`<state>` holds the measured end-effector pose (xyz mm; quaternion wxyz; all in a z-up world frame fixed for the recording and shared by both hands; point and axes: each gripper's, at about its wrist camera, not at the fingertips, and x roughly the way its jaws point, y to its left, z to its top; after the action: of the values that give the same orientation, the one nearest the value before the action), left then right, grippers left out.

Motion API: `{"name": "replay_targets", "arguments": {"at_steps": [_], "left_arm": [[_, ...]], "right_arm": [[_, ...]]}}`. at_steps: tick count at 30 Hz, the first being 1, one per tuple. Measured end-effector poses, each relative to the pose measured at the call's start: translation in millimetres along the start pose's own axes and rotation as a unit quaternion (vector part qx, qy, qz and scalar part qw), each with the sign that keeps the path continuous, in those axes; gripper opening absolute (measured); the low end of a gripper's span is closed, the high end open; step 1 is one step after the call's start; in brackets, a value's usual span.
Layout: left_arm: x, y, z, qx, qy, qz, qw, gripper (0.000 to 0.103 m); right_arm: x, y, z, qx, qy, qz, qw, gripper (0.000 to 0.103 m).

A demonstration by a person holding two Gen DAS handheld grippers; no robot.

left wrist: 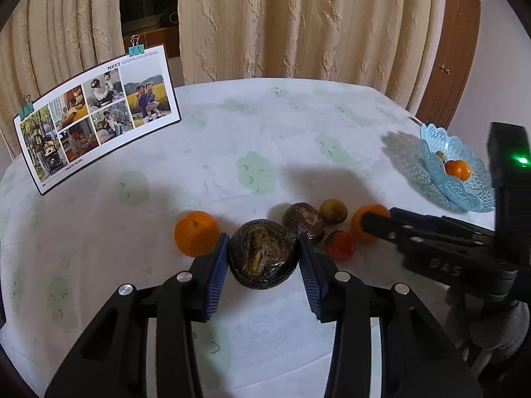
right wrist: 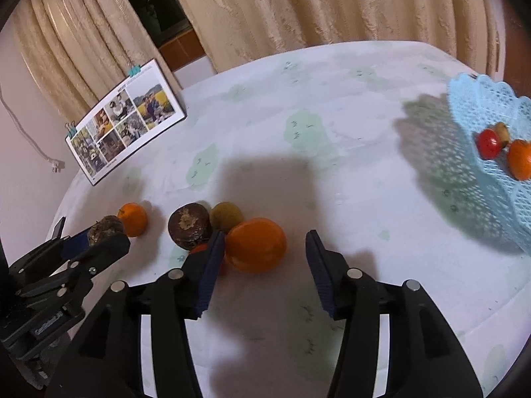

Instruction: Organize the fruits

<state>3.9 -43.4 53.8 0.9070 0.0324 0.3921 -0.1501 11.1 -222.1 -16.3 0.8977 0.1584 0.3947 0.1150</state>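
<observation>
Fruits lie in a row on the table. My left gripper (left wrist: 264,258) is open, its blue pads on either side of a large dark brown fruit (left wrist: 263,253); the left pad touches it, the right stands just off. Beside it lie an orange (left wrist: 196,233), a second dark fruit (left wrist: 303,220), a greenish fruit (left wrist: 333,211) and a small red fruit (left wrist: 340,244). My right gripper (right wrist: 262,258) is open around another orange (right wrist: 256,244), which sits close to the left pad. A light blue lace basket (right wrist: 488,185) at the right holds an orange, a red and a brownish fruit.
A photo card (left wrist: 96,114) with binder clips stands at the table's back left. Beige curtains hang behind the round table (left wrist: 265,139), which has a pale patterned cloth. The basket (left wrist: 464,182) is near the table's right edge.
</observation>
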Motion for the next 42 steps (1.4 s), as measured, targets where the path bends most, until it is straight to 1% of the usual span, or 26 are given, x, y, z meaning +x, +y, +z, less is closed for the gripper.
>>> {"name": "replay_targets", "arguments": {"at_steps": [2, 4, 5, 9, 14, 20, 24, 28, 34, 39, 40, 42], "left_arm": [[-2, 1, 1, -0.002, -0.002, 0.0, 1.0, 0.042], [-3, 3, 1, -0.006, -0.003, 0.0, 1.0, 0.042], [-3, 4, 1, -0.007, -0.003, 0.001, 1.0, 0.042], [-4, 4, 1, -0.008, -0.004, 0.001, 1.0, 0.042], [-5, 0, 2, -0.005, -0.003, 0.001, 1.0, 0.042], [-5, -13, 3, 0.005, -0.002, -0.006, 1.0, 0.042], [-7, -23, 6, 0.013, -0.003, -0.011, 0.9999, 0.042], [-9, -34, 8, 0.022, -0.005, -0.015, 0.9996, 0.042], [-12, -54, 12, 0.039, -0.009, -0.022, 0.9989, 0.042], [-14, -69, 15, 0.051, -0.012, -0.027, 0.9983, 0.042], [-14, -73, 16, 0.053, -0.012, -0.028, 0.9981, 0.042], [-15, -79, 18, 0.057, -0.014, -0.03, 0.9978, 0.042]], "right_arm": [[8, 3, 0, -0.006, 0.009, -0.003, 1.0, 0.052], [10, 7, 0, -0.016, 0.006, -0.01, 1.0, 0.052], [10, 6, 1, -0.016, 0.006, -0.01, 1.0, 0.044], [6, 4, 0, -0.013, 0.004, -0.005, 1.0, 0.043], [-16, -5, 2, 0.001, -0.029, -0.009, 1.0, 0.043], [-59, -32, 7, 0.036, -0.083, -0.029, 0.995, 0.043], [-90, -58, 7, 0.059, -0.122, -0.06, 0.989, 0.043], [-114, -86, 5, 0.089, -0.149, -0.088, 0.981, 0.043], [-135, -121, -1, 0.118, -0.172, -0.135, 0.969, 0.043], [-143, -141, -5, 0.141, -0.183, -0.153, 0.961, 0.043], [-144, -143, -6, 0.145, -0.186, -0.154, 0.959, 0.044], [-150, -148, -9, 0.153, -0.195, -0.156, 0.956, 0.054]]}}
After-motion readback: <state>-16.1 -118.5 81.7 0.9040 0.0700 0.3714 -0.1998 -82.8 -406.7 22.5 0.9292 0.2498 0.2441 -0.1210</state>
